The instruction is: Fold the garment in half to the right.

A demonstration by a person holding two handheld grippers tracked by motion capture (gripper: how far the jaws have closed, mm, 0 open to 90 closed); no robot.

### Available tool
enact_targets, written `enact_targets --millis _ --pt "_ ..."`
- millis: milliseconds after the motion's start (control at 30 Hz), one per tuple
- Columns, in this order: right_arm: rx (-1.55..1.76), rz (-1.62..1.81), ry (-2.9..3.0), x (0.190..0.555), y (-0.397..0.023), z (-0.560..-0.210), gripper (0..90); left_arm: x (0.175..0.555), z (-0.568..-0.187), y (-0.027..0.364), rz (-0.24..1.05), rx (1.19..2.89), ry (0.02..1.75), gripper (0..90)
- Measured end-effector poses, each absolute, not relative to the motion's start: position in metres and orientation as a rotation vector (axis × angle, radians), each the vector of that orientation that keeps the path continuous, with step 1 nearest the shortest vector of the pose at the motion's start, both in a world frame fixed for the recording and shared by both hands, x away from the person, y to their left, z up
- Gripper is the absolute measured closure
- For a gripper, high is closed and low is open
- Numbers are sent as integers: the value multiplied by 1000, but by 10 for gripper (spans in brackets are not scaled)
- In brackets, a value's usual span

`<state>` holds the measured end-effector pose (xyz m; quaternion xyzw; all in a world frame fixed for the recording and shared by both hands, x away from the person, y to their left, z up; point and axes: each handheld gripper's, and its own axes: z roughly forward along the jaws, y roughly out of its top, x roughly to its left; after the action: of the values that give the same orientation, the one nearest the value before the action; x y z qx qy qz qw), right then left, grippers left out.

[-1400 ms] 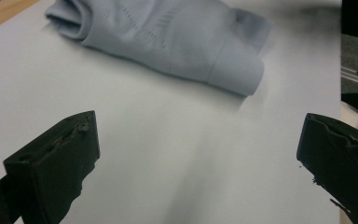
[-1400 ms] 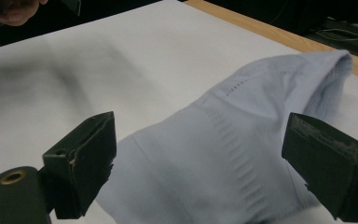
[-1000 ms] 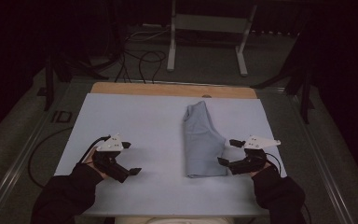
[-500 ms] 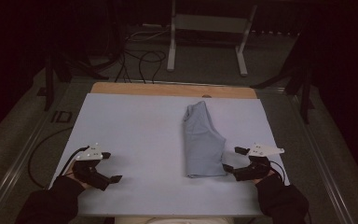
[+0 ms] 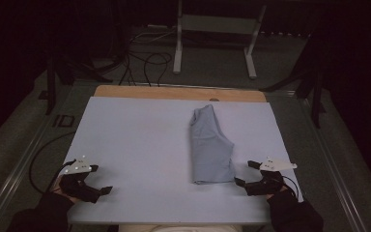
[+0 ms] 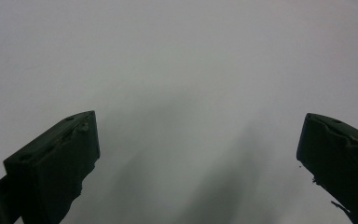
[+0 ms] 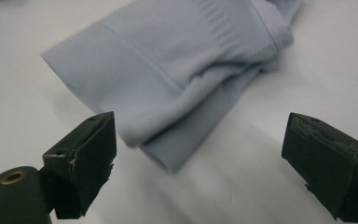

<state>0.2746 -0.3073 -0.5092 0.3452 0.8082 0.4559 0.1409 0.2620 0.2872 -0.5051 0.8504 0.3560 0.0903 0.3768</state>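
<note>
A folded pale blue garment (image 5: 208,145) lies lengthwise on the white table top (image 5: 135,140), right of the middle. My right gripper (image 5: 244,174) is open just right of the garment's near end, its jaws wide apart. In the right gripper view that folded near end (image 7: 182,84) lies just ahead of the open right gripper (image 7: 200,158), nothing between the jaws. My left gripper (image 5: 99,180) is open near the front left corner, far from the garment. Bare white surface lies between the jaws of the left gripper (image 6: 198,154) in its own view.
A strip of wooden board (image 5: 178,93) shows along the table's far edge. Beyond it stand a metal frame (image 5: 215,29) and loose cables (image 5: 140,58) on the dark floor. A cable (image 5: 41,154) trails off the left side.
My left gripper has drawn back toward the front left corner. My right gripper has pulled slightly nearer the front edge. The garment has not moved.
</note>
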Motion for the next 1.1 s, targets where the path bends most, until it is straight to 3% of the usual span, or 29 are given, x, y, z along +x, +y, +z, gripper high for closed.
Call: enact_targets --millis 433,1100 --pt "1025 1240 2327 272 -307 -516 104 259 -508 293 287 2148 975 1" --pt "1053 1263 2326 274 -306 -517 104 259 -509 292 264 2150 976 1"
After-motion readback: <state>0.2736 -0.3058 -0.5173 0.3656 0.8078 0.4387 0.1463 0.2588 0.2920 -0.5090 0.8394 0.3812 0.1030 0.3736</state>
